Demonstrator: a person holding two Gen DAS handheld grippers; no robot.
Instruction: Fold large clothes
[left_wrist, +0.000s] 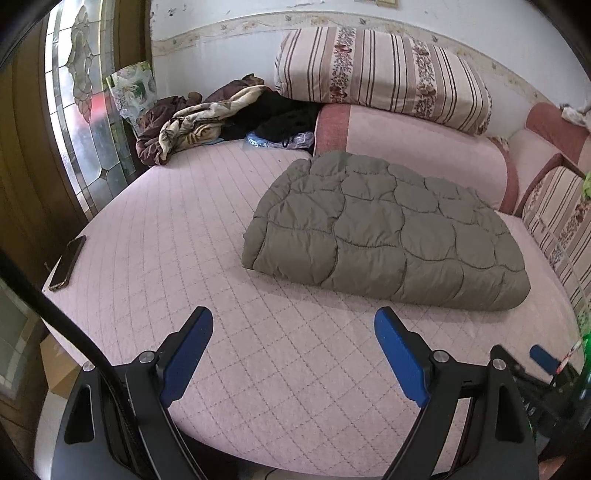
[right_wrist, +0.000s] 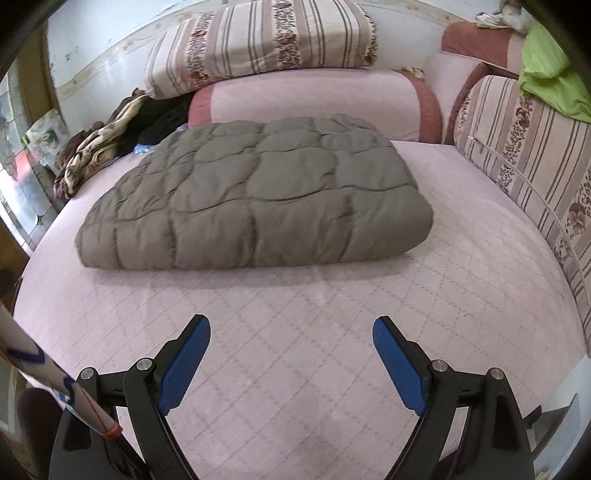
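Two grippers hover above the near part of the bed (left_wrist: 177, 229), both angled downward toward its pink quilted cover. The left gripper (left_wrist: 293, 354) has its jaws spread wide, with nothing between the blue pads (left_wrist: 188, 354). The right gripper (right_wrist: 291, 358) likewise stands spread, its blue pads clear of any cloth.

One olive-green quilted jacket (right_wrist: 255, 195) lies folded into a thick rectangular bundle on the middle of the bed, well apart from both grippers. In the left wrist view the bundle sits toward the right of the mattress (left_wrist: 388, 229); in the right wrist view it lies directly ahead.

Behind the jacket, a pink bolster (right_wrist: 314, 99) runs along the wall, and a striped floral quilt (left_wrist: 380, 74) rests on top of it. A second striped cushion (right_wrist: 524, 155) lines the right edge of the bed, with a bright green cloth (right_wrist: 550, 77) draped over its far end.

A heap of brown and cream clothing (left_wrist: 199, 118) lies in the far left corner, beside a crumpled blue plastic bag (left_wrist: 273, 139). A phone (left_wrist: 67, 263) rests at the left edge of the bed.
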